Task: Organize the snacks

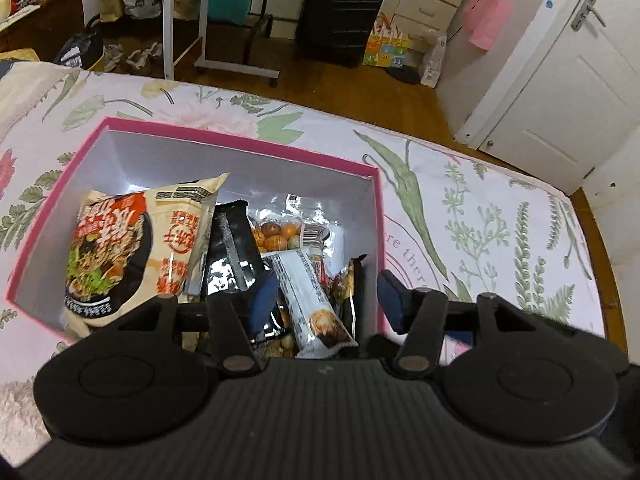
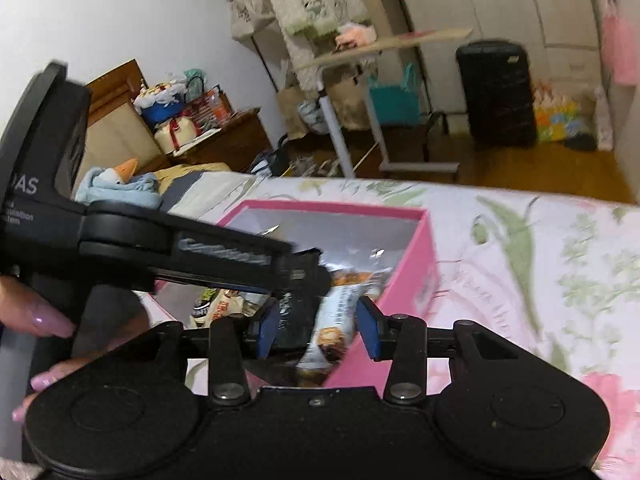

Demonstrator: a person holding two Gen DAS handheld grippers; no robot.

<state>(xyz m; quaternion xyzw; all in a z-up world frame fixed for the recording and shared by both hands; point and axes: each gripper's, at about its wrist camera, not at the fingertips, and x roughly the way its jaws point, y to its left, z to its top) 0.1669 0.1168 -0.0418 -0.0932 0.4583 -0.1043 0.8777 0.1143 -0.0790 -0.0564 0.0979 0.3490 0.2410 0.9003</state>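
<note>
A pink box [image 1: 240, 142] with white inner walls sits on the floral bedspread and holds several snacks: a noodle packet [image 1: 116, 256], a black pouch [image 1: 230, 252], a clear pack of orange balls [image 1: 280, 236] and a white snack bar [image 1: 312, 304]. My left gripper [image 1: 326, 300] is open above the box's near right corner, with the bar between its blue pads but untouched. In the right wrist view the same box [image 2: 404, 280] and bar [image 2: 336, 324] show. My right gripper [image 2: 322, 326] is open over the box's near edge, with the left gripper's body [image 2: 180, 252] crossing in front.
The floral bedspread [image 1: 480, 216] extends right of the box. Beyond the bed's edge stand a black suitcase [image 1: 340, 12], a white rolling table [image 1: 208, 20], bags and a white door [image 1: 560, 60]. A pillow and plush toy [image 2: 120, 184] lie at the bed's head.
</note>
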